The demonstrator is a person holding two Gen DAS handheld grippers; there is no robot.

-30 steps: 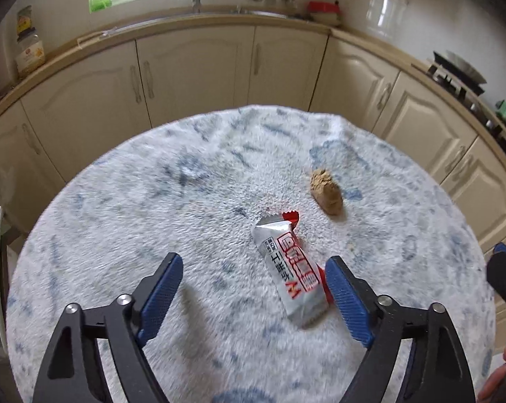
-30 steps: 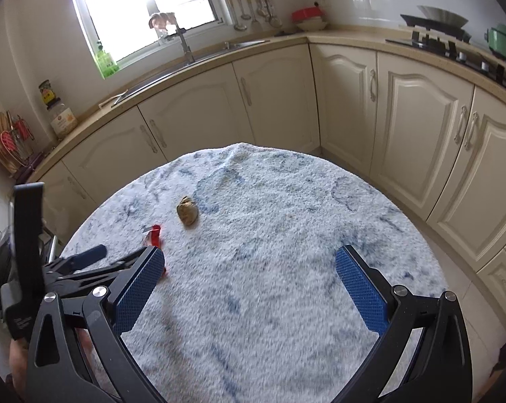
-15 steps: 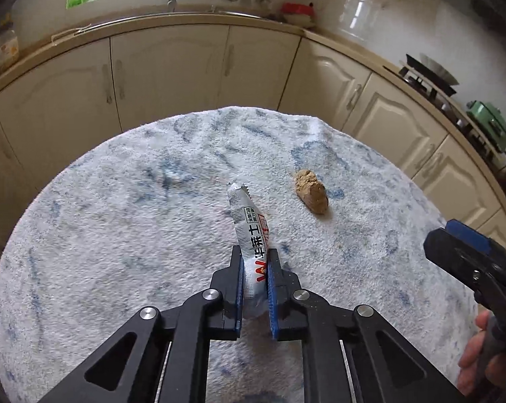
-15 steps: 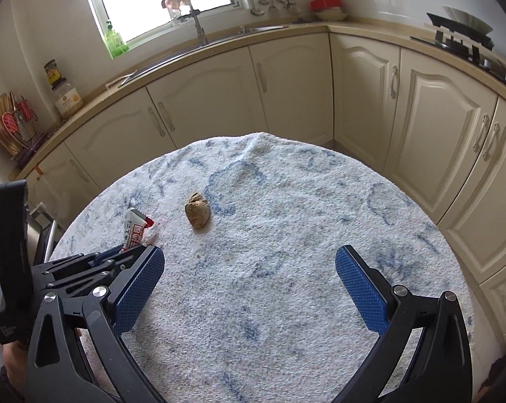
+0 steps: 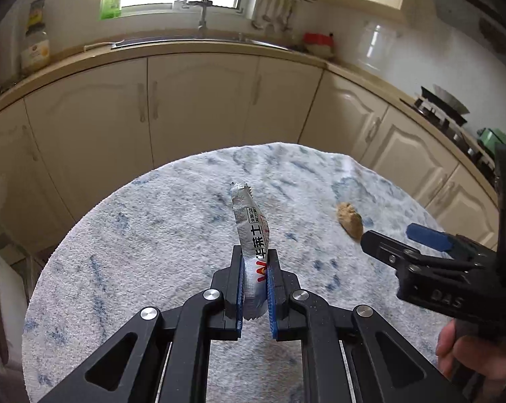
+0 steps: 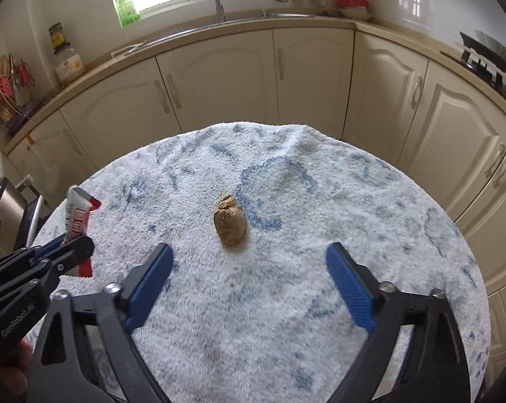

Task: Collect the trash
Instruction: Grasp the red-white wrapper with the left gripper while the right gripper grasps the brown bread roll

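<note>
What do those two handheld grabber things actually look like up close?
Both are matte black plastic frames with triangular cut-outs and round silver bolts. Each finger of the left tool and the right tool ends in a ribbed blue pad. White lettering marks the side of each body. A small green light glows on the right one. No cables show.

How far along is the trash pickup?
Done: nothing visibly binned; no bin clearly in view. In hand: the left gripper is shut on the snack wrapper, lifted clear of the towel-covered table. Left: the brown lump sits on the towel, with the right gripper open just short of it. Roughly one of two items grabbed.
</note>
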